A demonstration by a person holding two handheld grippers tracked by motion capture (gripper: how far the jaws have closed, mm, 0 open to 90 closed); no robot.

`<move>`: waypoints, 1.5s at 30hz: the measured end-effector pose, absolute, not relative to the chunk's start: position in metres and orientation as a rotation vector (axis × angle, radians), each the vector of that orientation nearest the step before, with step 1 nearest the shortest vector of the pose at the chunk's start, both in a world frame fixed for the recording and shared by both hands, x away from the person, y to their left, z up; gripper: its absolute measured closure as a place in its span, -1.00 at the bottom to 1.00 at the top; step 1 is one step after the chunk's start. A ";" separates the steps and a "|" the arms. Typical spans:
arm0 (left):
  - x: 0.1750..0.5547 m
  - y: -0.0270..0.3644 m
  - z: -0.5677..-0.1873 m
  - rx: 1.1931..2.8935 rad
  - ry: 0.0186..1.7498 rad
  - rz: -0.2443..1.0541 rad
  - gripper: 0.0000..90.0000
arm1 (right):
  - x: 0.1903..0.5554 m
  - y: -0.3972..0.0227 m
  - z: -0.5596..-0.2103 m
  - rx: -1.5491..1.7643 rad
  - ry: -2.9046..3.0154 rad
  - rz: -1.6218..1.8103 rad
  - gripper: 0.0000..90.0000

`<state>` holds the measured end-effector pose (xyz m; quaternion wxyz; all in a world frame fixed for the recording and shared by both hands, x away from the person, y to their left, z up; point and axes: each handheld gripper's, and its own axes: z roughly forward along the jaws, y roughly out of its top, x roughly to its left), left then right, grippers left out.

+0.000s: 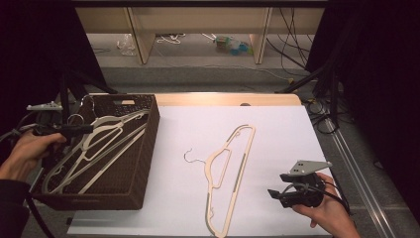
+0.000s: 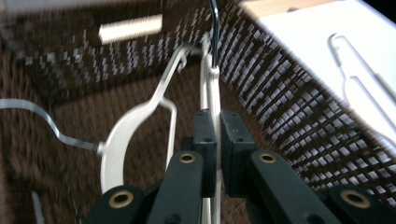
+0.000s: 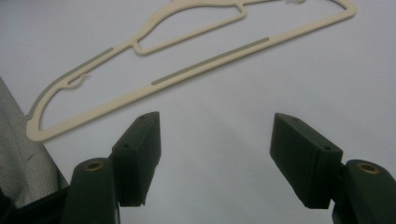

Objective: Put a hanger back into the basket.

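Basket (image 2: 289, 116) weave blurred

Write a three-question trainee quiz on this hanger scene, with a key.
1. True or false: the left gripper is shut on a hanger over the brown basket.
2. What lies on the white table in front of the right gripper: A a hanger, B a cup, C a towel?
3. Are the right gripper's jaws open or shut?

Key: 1 true; 2 A, the cream hanger; 3 open, nothing between them.
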<state>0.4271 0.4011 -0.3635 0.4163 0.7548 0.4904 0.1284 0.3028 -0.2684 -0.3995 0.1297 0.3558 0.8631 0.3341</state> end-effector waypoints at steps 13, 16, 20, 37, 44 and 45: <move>0.423 0.412 -0.385 1.924 1.364 0.357 0.84 | 0.302 -0.266 -0.401 1.070 2.508 0.978 -0.23; 0.423 0.416 -0.386 1.930 1.376 0.362 0.83 | 0.303 -0.266 -0.402 1.045 2.509 0.976 -0.23; 0.423 0.423 -0.386 1.929 1.434 0.379 0.65 | 0.303 -0.266 -0.402 1.037 2.527 0.967 -0.23; 0.412 0.414 -0.380 2.003 1.416 0.501 0.55 | 0.303 -0.266 -0.401 1.040 2.532 0.964 -0.24; 0.419 0.412 -0.397 1.978 1.475 0.536 0.67 | 0.302 -0.264 -0.402 1.063 2.535 0.970 -0.24; 0.420 0.414 -0.398 1.988 1.480 0.540 0.70 | 0.303 -0.265 -0.402 1.039 2.534 0.968 -0.24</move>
